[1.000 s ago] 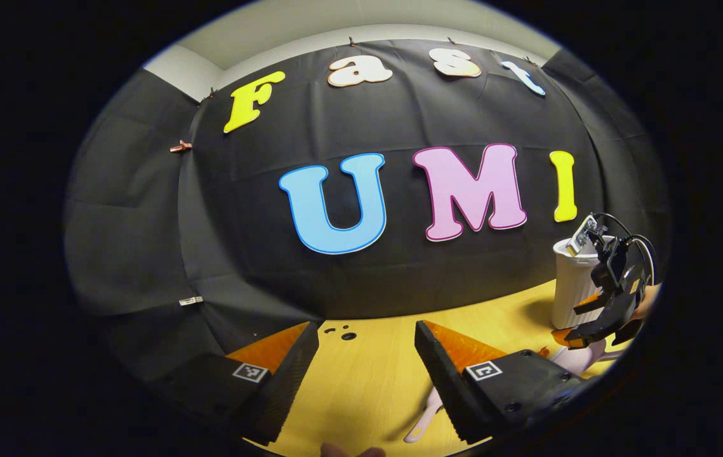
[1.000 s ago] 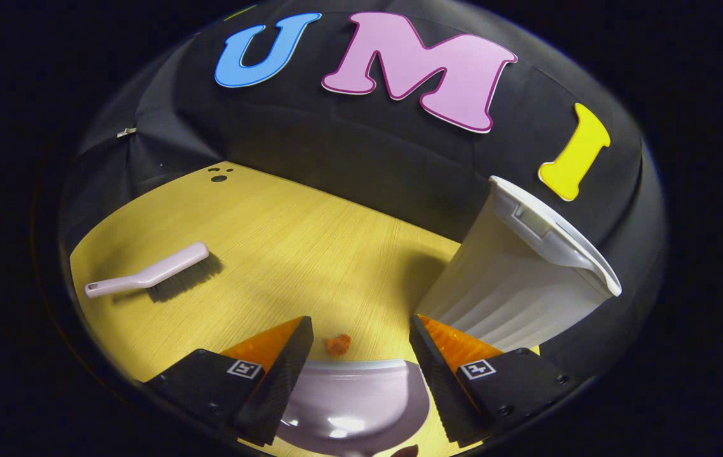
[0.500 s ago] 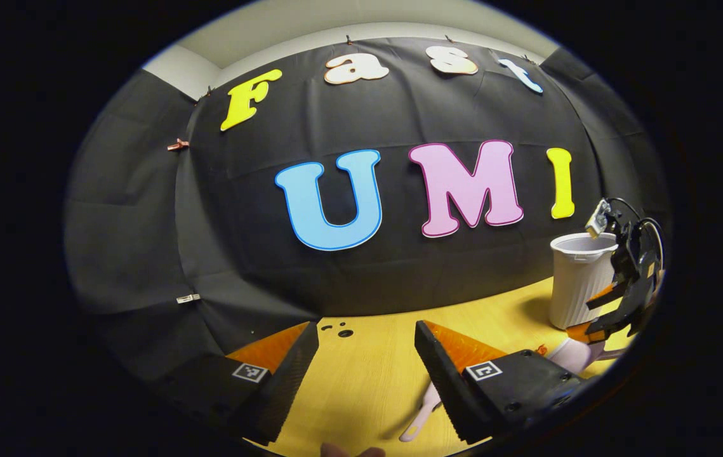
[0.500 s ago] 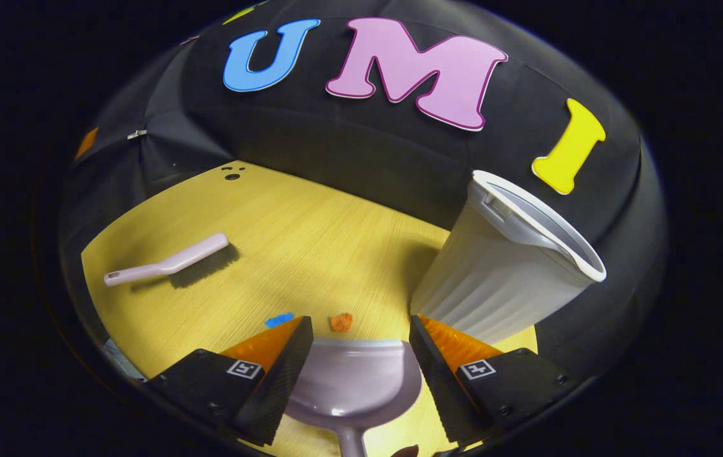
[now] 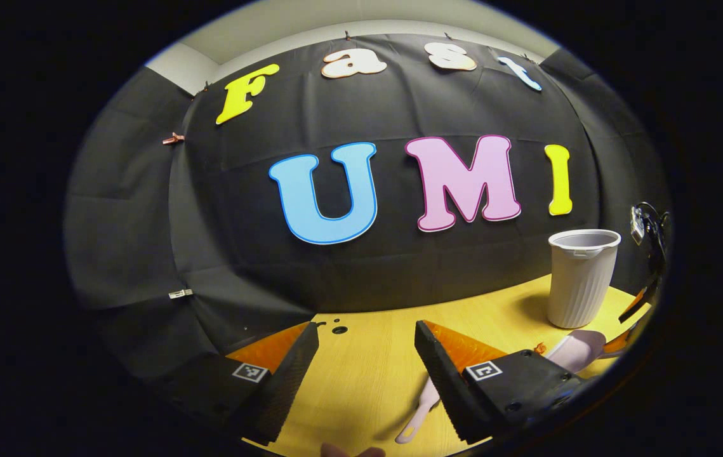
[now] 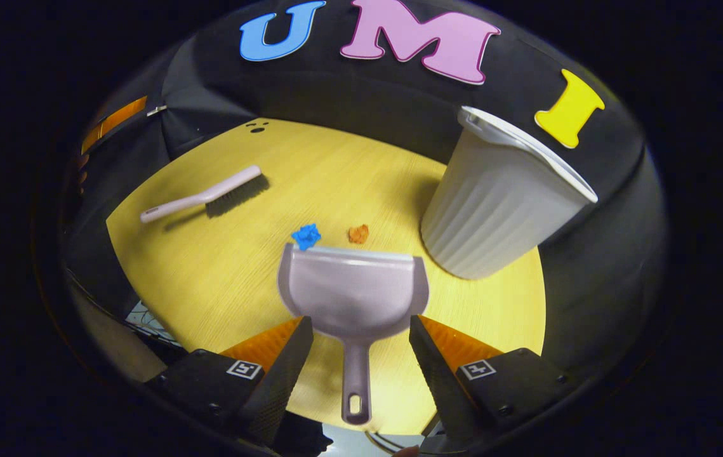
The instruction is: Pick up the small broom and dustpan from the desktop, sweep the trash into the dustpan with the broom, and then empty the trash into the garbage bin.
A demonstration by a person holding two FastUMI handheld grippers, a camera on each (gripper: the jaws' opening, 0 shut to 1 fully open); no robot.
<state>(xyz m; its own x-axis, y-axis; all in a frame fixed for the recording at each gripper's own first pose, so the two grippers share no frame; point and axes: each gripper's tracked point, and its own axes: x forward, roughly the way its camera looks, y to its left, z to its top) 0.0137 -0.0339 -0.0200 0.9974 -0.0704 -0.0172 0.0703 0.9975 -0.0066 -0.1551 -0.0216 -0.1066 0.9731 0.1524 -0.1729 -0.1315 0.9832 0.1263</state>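
A pale pink dustpan (image 6: 353, 292) lies flat on the yellow desktop, its mouth facing a blue scrap (image 6: 306, 236) and an orange scrap (image 6: 358, 233). My right gripper (image 6: 359, 374) hovers open over the dustpan's handle, which shows between the fingers, apart from both. The small pink broom (image 6: 209, 193) rests on its bristles at the far left. In the left gripper view my left gripper (image 5: 364, 381) stands open and empty above the desk, with the broom's handle (image 5: 421, 409) just right of it. There the dustpan (image 5: 580, 349) and the right gripper (image 5: 643, 298) sit at the right edge.
A white ribbed garbage bin (image 6: 494, 209) stands upright to the right of the dustpan, near the back wall; it is the bin (image 5: 580, 279) at the far right in the left gripper view. The desk's front-left edge (image 6: 145, 298) drops off close by.
My right gripper has drawn back and risen away from the bin, so the whole dustpan and both scraps now show. The left gripper has barely moved.
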